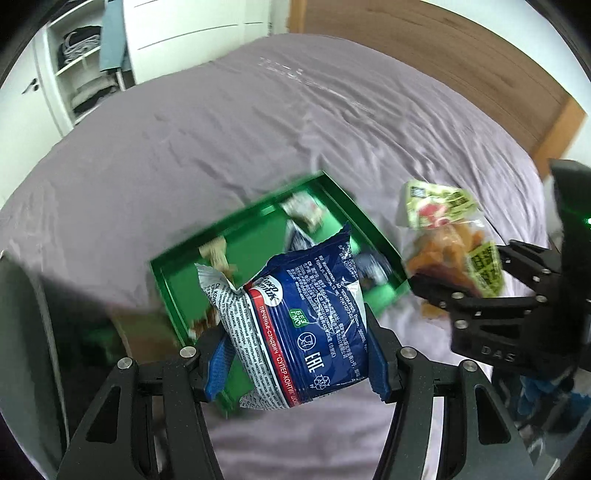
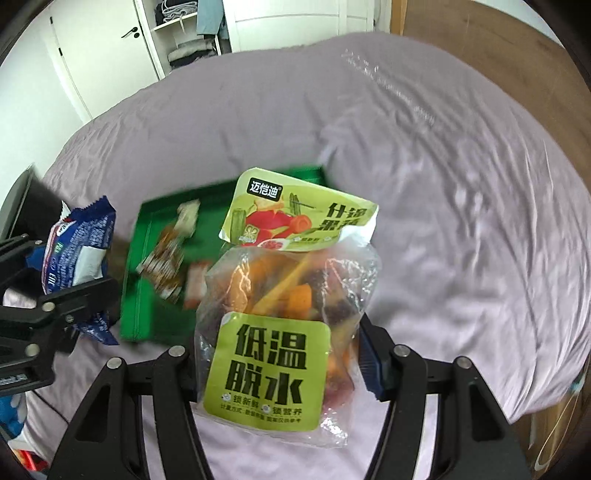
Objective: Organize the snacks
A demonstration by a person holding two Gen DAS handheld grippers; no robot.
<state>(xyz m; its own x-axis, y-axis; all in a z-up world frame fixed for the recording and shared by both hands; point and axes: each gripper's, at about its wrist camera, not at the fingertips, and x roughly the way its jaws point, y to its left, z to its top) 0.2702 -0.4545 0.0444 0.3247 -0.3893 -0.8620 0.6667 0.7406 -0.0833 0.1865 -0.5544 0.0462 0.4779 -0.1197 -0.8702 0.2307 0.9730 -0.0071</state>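
- A bed fills most of both views, its lilac sheet rumpled into soft creases.
- A wooden headboard runs along the bed's far right side.
- Beyond the bed stands a white wardrobe with open shelves, folded clothes stacked on them in greys and darks.
- A white door with a dark handle shows in the right wrist view, left of the shelves.
- A blue-grey garment hangs beside the shelves.
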